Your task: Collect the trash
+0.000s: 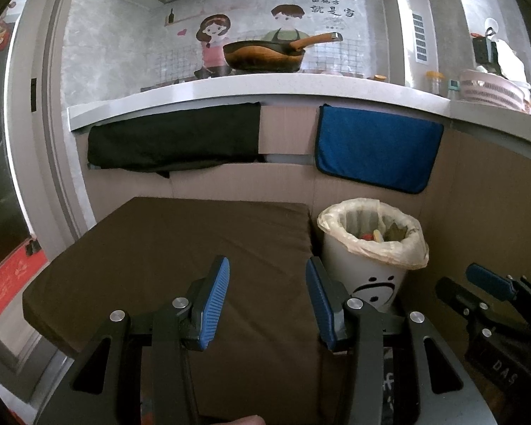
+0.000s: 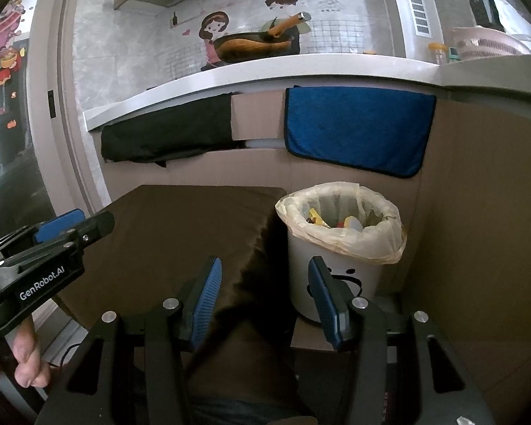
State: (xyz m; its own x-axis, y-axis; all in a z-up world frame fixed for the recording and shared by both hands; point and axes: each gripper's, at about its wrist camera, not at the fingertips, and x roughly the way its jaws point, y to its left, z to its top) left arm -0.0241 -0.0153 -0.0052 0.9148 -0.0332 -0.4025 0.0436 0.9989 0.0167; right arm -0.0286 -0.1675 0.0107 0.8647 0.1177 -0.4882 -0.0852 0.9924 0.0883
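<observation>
on the left we hold our left gripper point(image 1: 267, 279) over the brown-covered desk point(image 1: 159, 248), its fingers released and grasping nothing, and we see no loose trash on it. to the right our right gripper point(image 2: 263, 281) is likewise spread and empty just before the lined bin point(image 2: 340, 241), where the trash point(image 2: 336, 219) already lies; a careless reach could tip the bin or snag its loose liner.

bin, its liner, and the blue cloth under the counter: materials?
Trash bin: looks like smooth matte white plastic, with a printed frowning face. Liner: thin translucent cream plastic film, crinkled and folded over the rim. Blue cloth: probably microfibre or terry, fuzzy nap with a stitched dark edge.
</observation>
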